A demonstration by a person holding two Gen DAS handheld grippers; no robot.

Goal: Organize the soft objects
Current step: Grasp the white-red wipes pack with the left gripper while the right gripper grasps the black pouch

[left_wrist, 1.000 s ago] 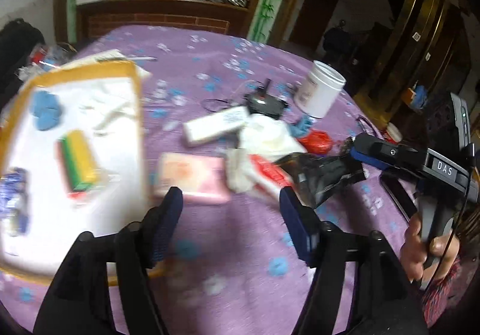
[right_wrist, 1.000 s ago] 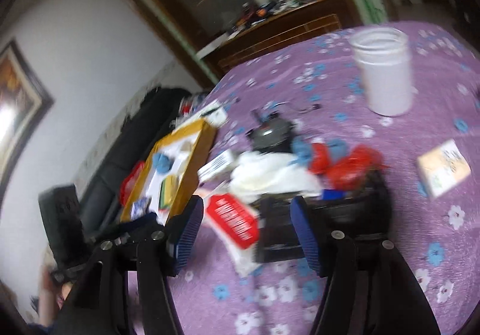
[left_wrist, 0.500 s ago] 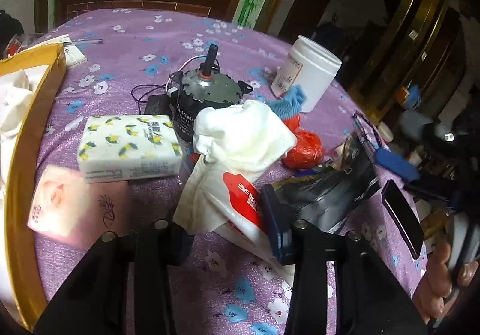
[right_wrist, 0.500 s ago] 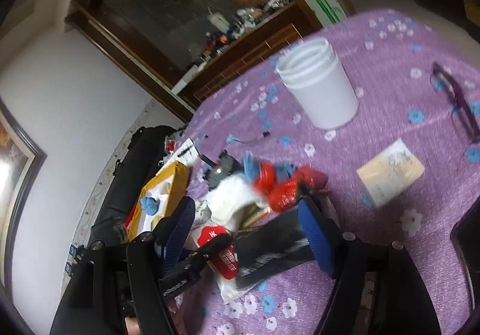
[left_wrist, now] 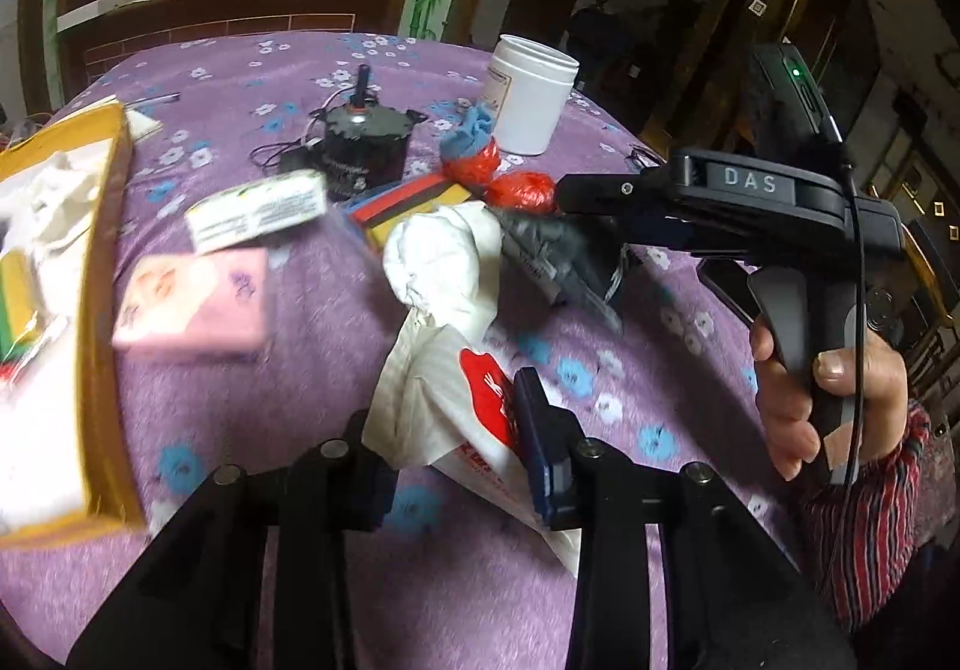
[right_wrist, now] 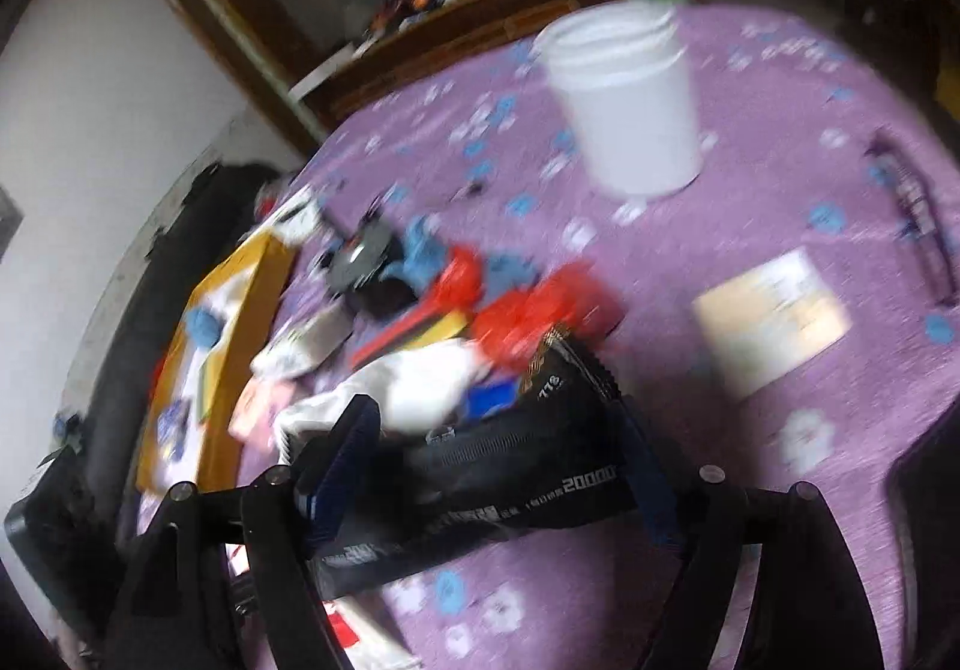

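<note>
The left gripper (left_wrist: 456, 442) is seen closed down on the crumpled white plastic bag with the red printed label (left_wrist: 444, 400); the thin film is pinched between its blue pads low in the left wrist view. The bag lies on the purple flower-printed tablecloth (left_wrist: 270, 580), and its knotted white upper bulge (left_wrist: 441, 262) sits just beyond the fingers.

The right gripper (right_wrist: 480, 466) is shown with its jaws opening. The black foil pouch with pale lettering (right_wrist: 516, 478) lies between them; whether the pads still press on it cannot be told through the motion blur. In the left wrist view the same gripper (left_wrist: 606, 238) is held by a hand (left_wrist: 828, 388) in a red striped sleeve, with the pouch (left_wrist: 558, 256) at its tips, just beside the white bag.

Behind the bag, a red, black and yellow layered sponge block (left_wrist: 408, 202) is found, with two crumpled red plastic wads (left_wrist: 516, 190) and a blue cloth scrap (left_wrist: 471, 132) near it. A pink tissue pack (left_wrist: 198, 304) and a white patterned tissue pack (left_wrist: 258, 211) lie to the left, near the yellow-rimmed white tray (left_wrist: 99, 274), in which further soft items are held. A dark cylindrical motor with a shaft (left_wrist: 363, 141) and a white open plastic jar (left_wrist: 531, 96) stand further back. A pale card (right_wrist: 774, 316) lies well apart on the right.
</note>
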